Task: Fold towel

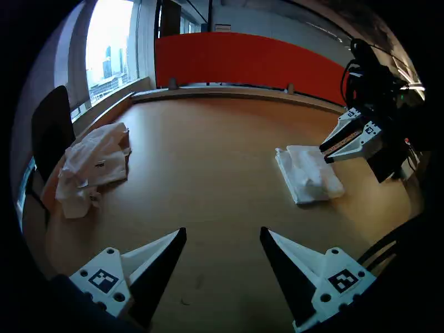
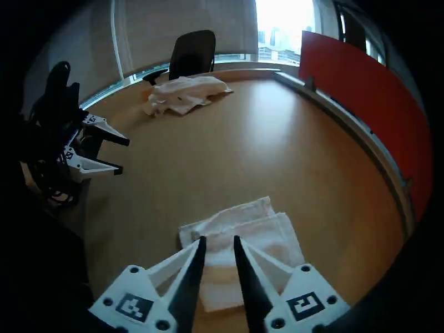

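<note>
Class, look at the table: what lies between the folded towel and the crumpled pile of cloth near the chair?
Only bare wooden table. The left gripper view shows the stretch from the folded towel to the crumpled pile with nothing on it.

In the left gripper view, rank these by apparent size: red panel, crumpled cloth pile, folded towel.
1. red panel, largest.
2. crumpled cloth pile.
3. folded towel, smallest; partly covered by the right gripper, so a close call.

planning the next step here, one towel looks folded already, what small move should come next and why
Probably ease the left gripper toward the crumpled towel pile. Its jaws stand wide open with nothing between them, and the pile lies unfolded, while the folded towel lies neat at the tips of the right gripper.
</note>
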`<state>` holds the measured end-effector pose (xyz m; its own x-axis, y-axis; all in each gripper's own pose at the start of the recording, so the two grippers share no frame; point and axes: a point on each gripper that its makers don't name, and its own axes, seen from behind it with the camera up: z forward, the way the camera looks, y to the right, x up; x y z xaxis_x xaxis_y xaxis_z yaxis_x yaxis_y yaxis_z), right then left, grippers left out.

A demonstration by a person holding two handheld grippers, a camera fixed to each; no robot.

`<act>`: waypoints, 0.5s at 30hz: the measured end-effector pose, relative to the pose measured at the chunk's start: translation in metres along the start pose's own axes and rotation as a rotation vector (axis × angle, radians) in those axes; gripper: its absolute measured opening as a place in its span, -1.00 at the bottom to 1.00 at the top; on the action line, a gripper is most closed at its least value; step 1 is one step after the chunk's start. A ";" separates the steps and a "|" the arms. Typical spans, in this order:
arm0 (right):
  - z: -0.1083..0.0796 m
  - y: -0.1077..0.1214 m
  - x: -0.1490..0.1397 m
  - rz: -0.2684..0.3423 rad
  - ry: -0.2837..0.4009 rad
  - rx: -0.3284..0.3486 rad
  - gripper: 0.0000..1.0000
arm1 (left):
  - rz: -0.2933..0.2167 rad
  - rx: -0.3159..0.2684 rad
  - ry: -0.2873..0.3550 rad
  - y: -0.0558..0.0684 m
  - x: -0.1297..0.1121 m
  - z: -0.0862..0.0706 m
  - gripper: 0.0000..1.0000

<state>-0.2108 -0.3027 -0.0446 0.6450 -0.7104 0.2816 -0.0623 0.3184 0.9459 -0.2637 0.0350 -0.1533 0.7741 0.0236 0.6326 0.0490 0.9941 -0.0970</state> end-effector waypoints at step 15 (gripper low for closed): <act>-0.003 0.001 -0.026 0.040 -0.036 -0.031 0.80 | -0.005 0.004 -0.001 -0.001 -0.001 0.002 0.97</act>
<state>-0.2252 -0.2814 -0.0512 0.6143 -0.7189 0.3253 -0.0631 0.3661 0.9284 -0.2662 0.0342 -0.1524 0.7732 0.0190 0.6339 0.0501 0.9946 -0.0909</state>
